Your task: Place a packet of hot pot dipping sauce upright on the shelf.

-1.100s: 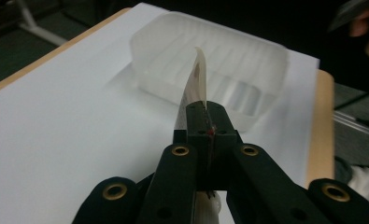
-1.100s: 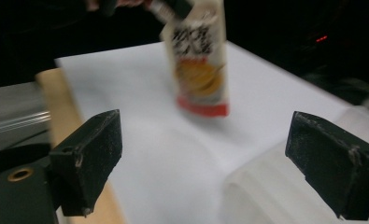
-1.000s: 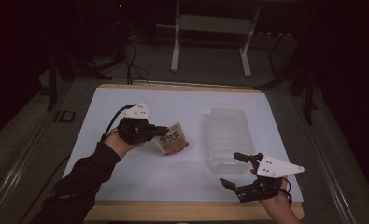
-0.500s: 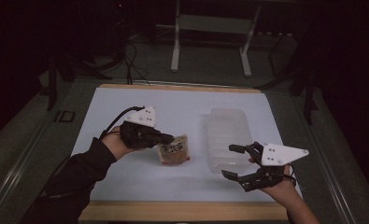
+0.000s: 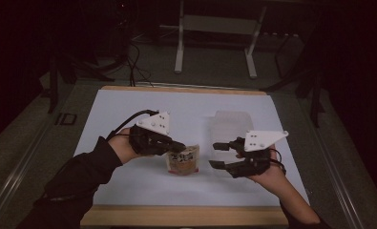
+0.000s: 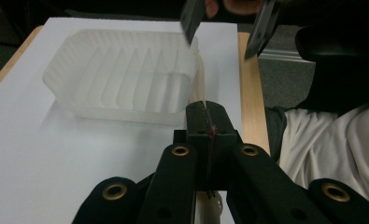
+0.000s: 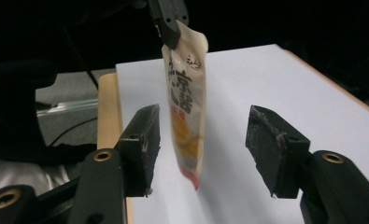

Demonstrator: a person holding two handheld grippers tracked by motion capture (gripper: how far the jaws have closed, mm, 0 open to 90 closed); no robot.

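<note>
Centrally, over a white table (image 5: pixel 129 186) w/ a wood front edge, a person holds tongs in each hand. Left tongs (image 5: pixel 179 146) are clenched on the top edge of a small snack pouch (image 5: pixel 182 160), which hangs from that pinch above the table, between the two hands. In the right gripper view the pouch (image 7: pixel 187 112) dangles between the right tongs (image 7: pixel 203 149), whose jaws have just been closing; pads stand apart from it on both sides, not yet touching, so nothing is gripped there. Right tongs (image 5: pixel 218 155) sit just in front of a clear ribbed plastic tray (image 5: pixel 231 126).

Handling, as a judgement: pouch looks light, soft and floppy, prob. glossy film, so slippery; it sways from a single pinch. Flat seam edges or the lower body are best for a 2nd hold; gentle squeeze, contents may crush.
</note>
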